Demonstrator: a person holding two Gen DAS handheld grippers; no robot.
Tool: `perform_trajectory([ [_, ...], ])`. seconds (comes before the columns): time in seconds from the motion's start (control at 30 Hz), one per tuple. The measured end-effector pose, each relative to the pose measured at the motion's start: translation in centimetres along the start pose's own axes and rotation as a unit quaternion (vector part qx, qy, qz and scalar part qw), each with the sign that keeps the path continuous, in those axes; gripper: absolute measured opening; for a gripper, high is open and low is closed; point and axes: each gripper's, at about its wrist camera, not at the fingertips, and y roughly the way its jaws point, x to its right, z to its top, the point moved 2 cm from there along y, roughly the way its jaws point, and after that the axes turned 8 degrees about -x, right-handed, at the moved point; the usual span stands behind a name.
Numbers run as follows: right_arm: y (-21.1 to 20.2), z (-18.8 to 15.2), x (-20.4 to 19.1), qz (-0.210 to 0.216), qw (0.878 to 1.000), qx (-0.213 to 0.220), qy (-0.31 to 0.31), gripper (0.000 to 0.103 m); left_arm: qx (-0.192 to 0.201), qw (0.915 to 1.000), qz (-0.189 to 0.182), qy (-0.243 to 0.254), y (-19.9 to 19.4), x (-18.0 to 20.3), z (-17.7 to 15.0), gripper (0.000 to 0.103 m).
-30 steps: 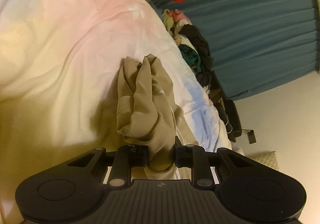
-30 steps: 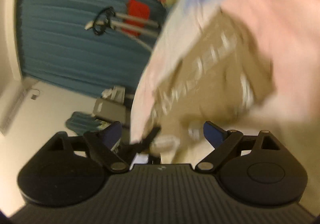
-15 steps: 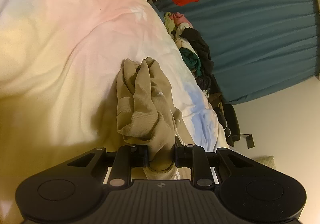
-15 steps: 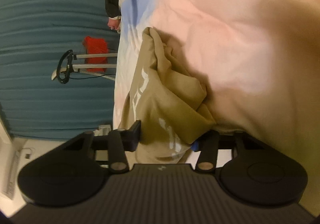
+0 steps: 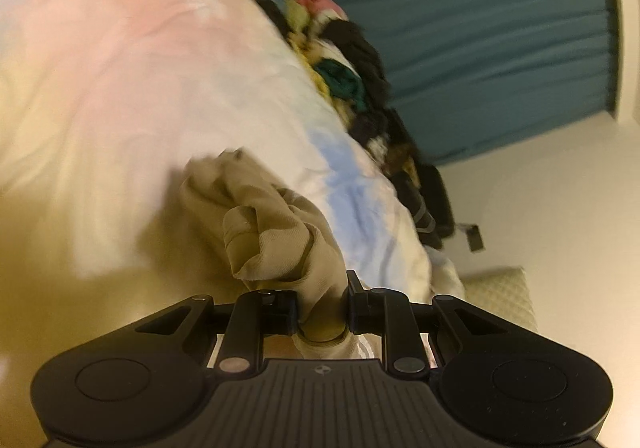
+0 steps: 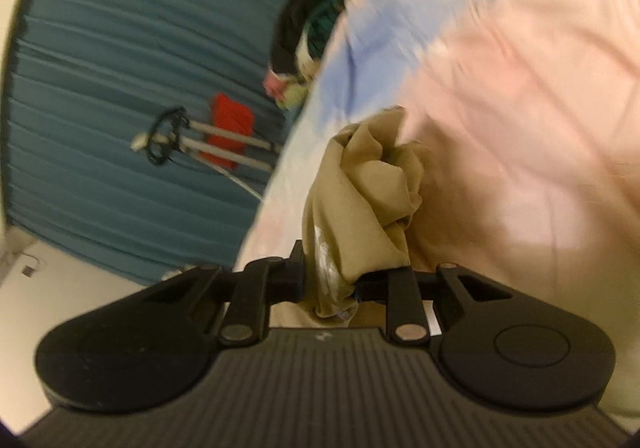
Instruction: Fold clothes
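Note:
A tan garment (image 5: pixel 276 232) with white print is bunched up over the pastel bedspread (image 5: pixel 120 68). My left gripper (image 5: pixel 322 312) is shut on one bunched part of it. My right gripper (image 6: pixel 330 282) is shut on another bunched part of the same tan garment (image 6: pixel 360 192), which hangs crumpled in front of the bedspread (image 6: pixel 520 108). Both views are blurred by motion. How much of the garment still rests on the bed is hard to tell.
A pile of mixed clothes (image 5: pixel 352 60) lies along the far edge of the bed and shows in the right wrist view (image 6: pixel 308 28) too. A teal curtain (image 5: pixel 500 28) hangs behind. A drying rack with a red cloth (image 6: pixel 228 132) stands by the curtain.
My right gripper has closed on the tan garment; it was open before. Both grippers have moved with the garment, which is more bunched and sits closer to the left gripper.

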Motion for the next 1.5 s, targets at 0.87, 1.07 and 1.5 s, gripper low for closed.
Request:
perform_trajectory([
  [0.87,2.8,28.9,2.1,-0.075,0.991,0.112,-0.009,0.025,-0.043,0.9899,0.033,0.131,32.4,18.1,7.8,0.024],
  [1.07,6.0,22.6,12.2,-0.130,0.989,0.044,0.048,0.025,-0.099,0.9791,0.091,0.153,33.6,8.4,3.4,0.026],
  [1.5,1.7,21.0,4.2,-0.240,0.970,0.004,-0.035,0.028,-0.084,0.9504,0.139,0.265,26.5,14.8,0.9,0.046],
])
